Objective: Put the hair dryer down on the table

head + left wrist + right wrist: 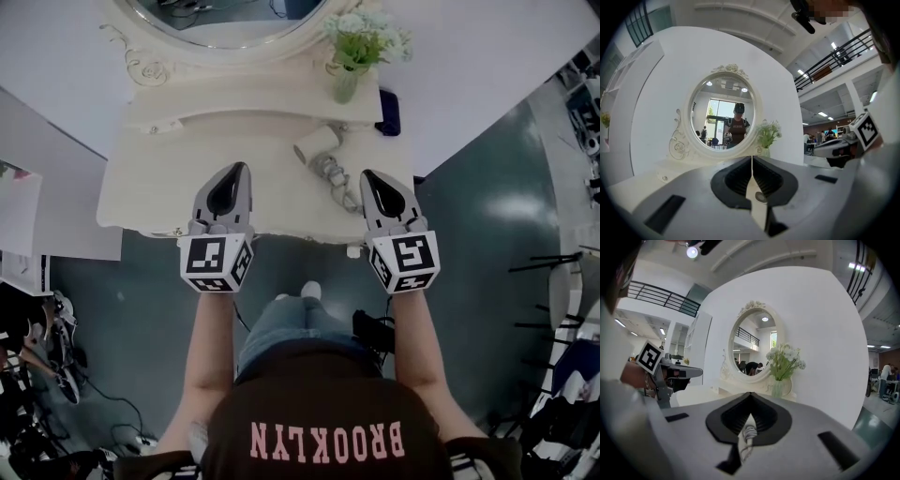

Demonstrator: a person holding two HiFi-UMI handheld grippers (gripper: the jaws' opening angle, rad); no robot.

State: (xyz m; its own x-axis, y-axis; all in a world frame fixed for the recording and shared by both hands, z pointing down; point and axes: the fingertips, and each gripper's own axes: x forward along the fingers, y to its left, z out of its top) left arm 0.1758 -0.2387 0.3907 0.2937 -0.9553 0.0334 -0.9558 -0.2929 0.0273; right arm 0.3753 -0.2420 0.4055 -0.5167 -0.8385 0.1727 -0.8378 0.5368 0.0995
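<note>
A cream hair dryer lies on the white dressing table, its coiled cord trailing toward the front edge. My right gripper hovers just right of the cord, jaws shut, with nothing clamped between them. In the right gripper view the jaws meet at the right gripper, and a piece of cord shows below them. My left gripper hangs over the table left of the dryer, also shut and empty; its left gripper jaws touch in a thin line.
An oval mirror stands at the back of the table. A glass vase of white flowers sits behind the dryer, with a dark blue object to its right. The person stands at the table's front edge.
</note>
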